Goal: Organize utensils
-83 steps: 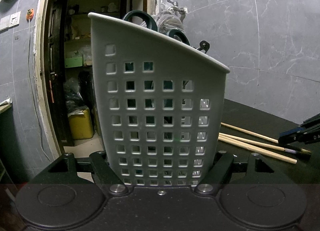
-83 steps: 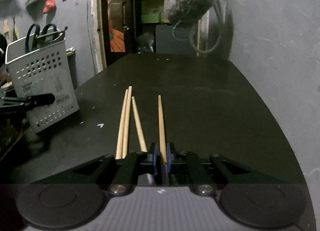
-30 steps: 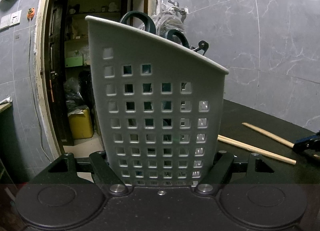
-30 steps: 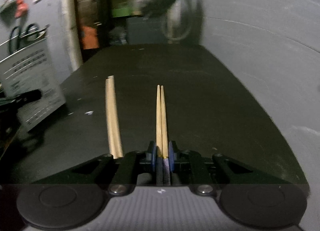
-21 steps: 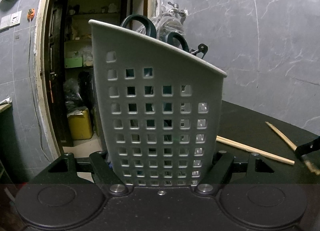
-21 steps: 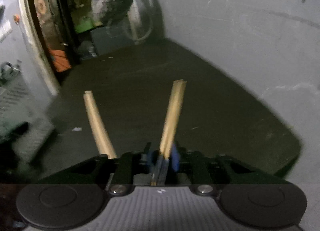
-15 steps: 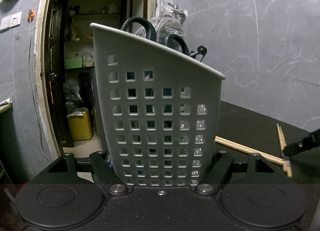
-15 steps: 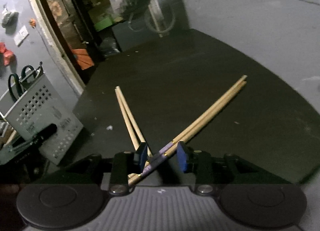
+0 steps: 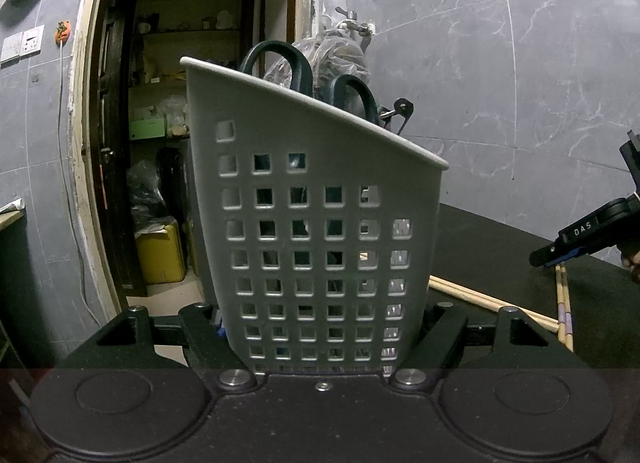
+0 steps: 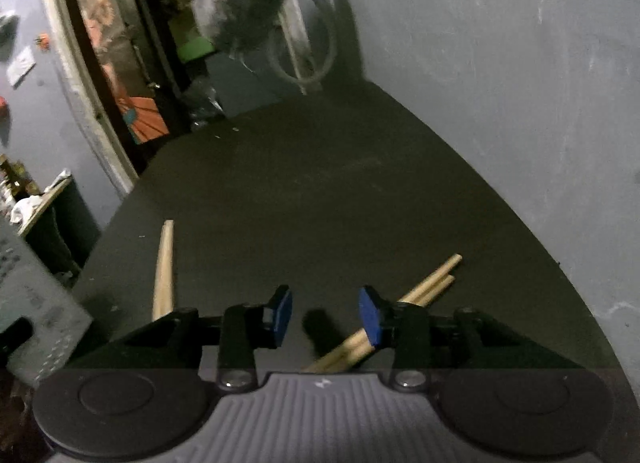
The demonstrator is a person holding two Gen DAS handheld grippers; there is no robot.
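The left gripper [image 9: 324,337] has its fingers [image 9: 200,333] clamped on the base of a grey plastic utensil basket [image 9: 320,223], a tall bin with a slanted rim and a grid of square holes, tilted a little. Two dark looped scissor handles [image 9: 280,63] poke above the basket's rim, with a small metal ring-ended tool [image 9: 402,109] just beside them. The basket fills the left wrist view and blocks most of the matte black table [image 10: 320,191] behind it.

To the right of the basket, four wooden chopsticks in all: one pair [image 9: 480,299] lies flat, running out from the basket's lower right side, and a second pair [image 10: 424,287] lies further right, its far ends uneven, slim round sticks, pale at one end. The right gripper [image 10: 325,313] sits right over that second pair, blue-padded fingers [image 10: 368,315] spread and opening, pads off the wood; the sticks pass under the right pad, angled away from the basket. Behind the basket, a dark open doorway [image 9: 180,143] and grey marbled wall tiles [image 9: 520,83].
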